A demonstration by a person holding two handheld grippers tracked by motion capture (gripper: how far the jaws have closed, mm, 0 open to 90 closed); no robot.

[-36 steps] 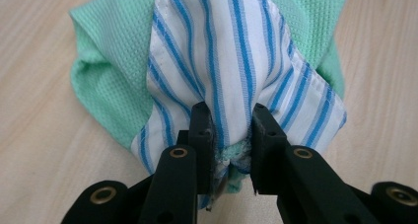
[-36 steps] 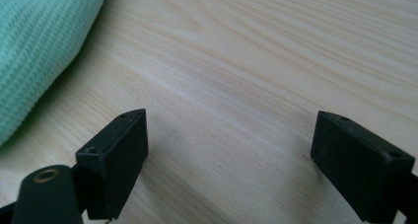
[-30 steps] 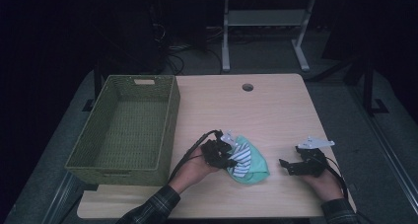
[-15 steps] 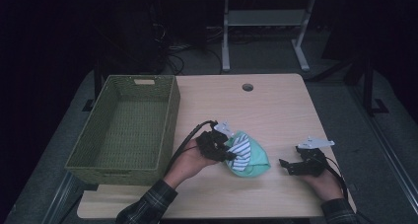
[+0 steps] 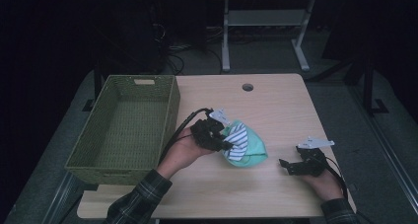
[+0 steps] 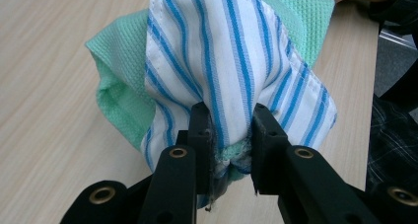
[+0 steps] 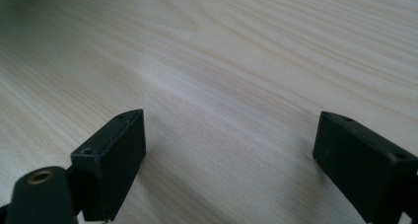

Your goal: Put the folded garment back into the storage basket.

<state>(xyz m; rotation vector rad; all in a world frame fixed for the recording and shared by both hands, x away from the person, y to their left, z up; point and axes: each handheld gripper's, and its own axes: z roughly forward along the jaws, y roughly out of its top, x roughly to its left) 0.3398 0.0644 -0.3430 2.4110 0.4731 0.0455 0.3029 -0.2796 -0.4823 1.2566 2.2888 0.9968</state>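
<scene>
My left gripper (image 5: 227, 146) is clenched on a bundle of cloth — a blue-and-white striped cloth (image 6: 231, 71) wrapped up with a green cloth (image 6: 121, 81). In the left gripper view my two black jaws rise from six o'clock and pinch a fold of the striped fabric between them, with a scrap of green caught in the same bite. The stripes fan out toward twelve o'clock above the jaws, and the green cloth shows behind them from nine round to one o'clock.

In the high view the bundle (image 5: 245, 144) sits near the middle of the table (image 5: 276, 105), at about three o'clock from my left hand (image 5: 185, 147), which comes in from seven o'clock with a plaid sleeve (image 5: 140, 204) behind it. Whether the bottom of the bundle touches the wood I cannot tell. A green woven basket (image 5: 125, 128) stands at nine o'clock from my left hand, just beside it on the left part of the table.

My right gripper (image 5: 291, 166) is released — its jaws stand wide apart with only bare wood between them in the right gripper view. It rests low over the table at about four o'clock from the bundle and well apart from it, pointing toward nine o'clock. A round hole (image 5: 247, 87) in the tabletop lies at twelve o'clock from the bundle, near the far edge.
</scene>
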